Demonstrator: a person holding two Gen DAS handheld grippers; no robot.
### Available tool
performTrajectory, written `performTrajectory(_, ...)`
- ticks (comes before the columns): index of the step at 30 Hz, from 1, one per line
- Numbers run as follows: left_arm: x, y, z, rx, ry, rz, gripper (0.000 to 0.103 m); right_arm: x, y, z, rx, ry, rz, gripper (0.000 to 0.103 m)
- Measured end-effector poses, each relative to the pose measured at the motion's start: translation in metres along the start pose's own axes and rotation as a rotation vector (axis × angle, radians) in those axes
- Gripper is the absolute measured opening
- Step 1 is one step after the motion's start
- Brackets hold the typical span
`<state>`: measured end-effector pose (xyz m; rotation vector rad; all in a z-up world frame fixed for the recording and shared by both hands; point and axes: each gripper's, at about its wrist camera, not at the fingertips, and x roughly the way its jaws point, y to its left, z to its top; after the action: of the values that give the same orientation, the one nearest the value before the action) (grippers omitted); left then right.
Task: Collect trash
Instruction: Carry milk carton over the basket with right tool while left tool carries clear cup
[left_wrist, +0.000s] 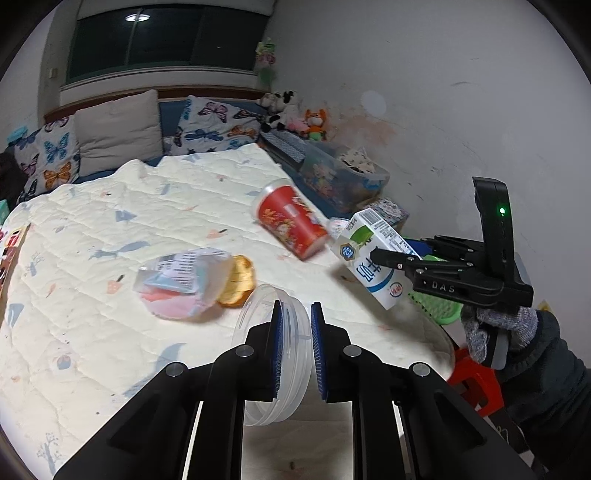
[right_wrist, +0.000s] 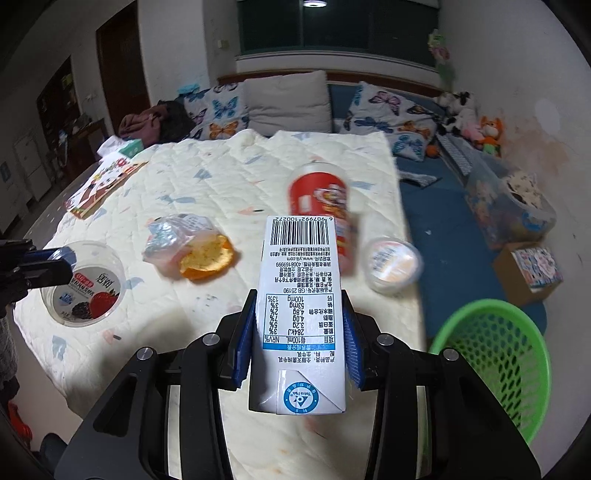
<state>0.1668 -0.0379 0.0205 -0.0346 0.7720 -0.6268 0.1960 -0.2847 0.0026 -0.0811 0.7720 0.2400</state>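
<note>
My left gripper (left_wrist: 295, 321) is shut on the rim of a clear plastic yogurt cup (left_wrist: 271, 354), held above the quilt; the cup also shows at the left of the right wrist view (right_wrist: 83, 284). My right gripper (right_wrist: 299, 328) is shut on a white milk carton (right_wrist: 299, 295), also seen in the left wrist view (left_wrist: 369, 258). On the quilt lie a red cup on its side (left_wrist: 291, 218), a plastic wrapper (left_wrist: 181, 284) with an orange peel (left_wrist: 238, 282) beside it, and a round white lid (right_wrist: 391, 264). A green basket (right_wrist: 491, 362) stands at the right, below the bed edge.
The cream quilt (left_wrist: 110, 229) covers the bed. A picture book (right_wrist: 103, 184) lies at its far left. Butterfly pillows (left_wrist: 218, 125) and plush toys (left_wrist: 295, 114) are at the back. A storage bin (right_wrist: 506, 206) and a small box (right_wrist: 532, 269) sit right. A red stool (left_wrist: 476, 384) stands below.
</note>
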Motion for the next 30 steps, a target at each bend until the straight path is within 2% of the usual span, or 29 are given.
performTrajectory(14, 0.046, -0.081, 0.023, 0.086, 0.042, -0.150, 0.015, -0.039, -0.114, -0.048, 0.145, 0.022, -0.232, 0.042)
performTrajectory(18, 0.061, -0.104, 0.032, 0.114, 0.056, -0.177, 0.015, -0.035, -0.147, -0.065, 0.193, 0.046, -0.276, 0.042)
performTrajectory(30, 0.094, -0.152, 0.051, 0.175, 0.092, -0.213, 0.015, -0.012, -0.209, -0.104, 0.321, 0.112, -0.357, 0.043)
